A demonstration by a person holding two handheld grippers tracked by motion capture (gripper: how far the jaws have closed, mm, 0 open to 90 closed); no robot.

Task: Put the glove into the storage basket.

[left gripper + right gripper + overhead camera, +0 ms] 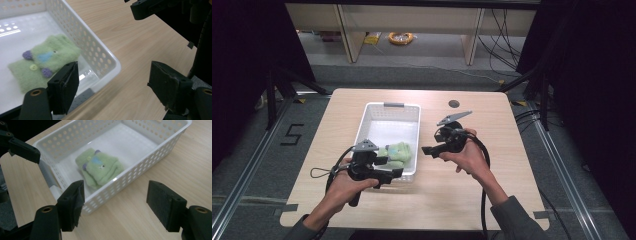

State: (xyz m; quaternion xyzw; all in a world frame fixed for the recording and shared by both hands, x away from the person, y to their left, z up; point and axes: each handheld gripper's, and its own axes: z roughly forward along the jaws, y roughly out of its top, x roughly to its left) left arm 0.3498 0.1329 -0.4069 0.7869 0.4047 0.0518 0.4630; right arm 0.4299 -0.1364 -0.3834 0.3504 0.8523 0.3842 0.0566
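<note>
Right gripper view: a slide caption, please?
Open right gripper looks over a white basket holding a folded green mitten.

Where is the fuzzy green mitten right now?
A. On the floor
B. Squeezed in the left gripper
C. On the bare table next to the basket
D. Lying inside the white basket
D: the green mitten lies on the bottom of the white basket, with both grippers open and apart from it.
</note>
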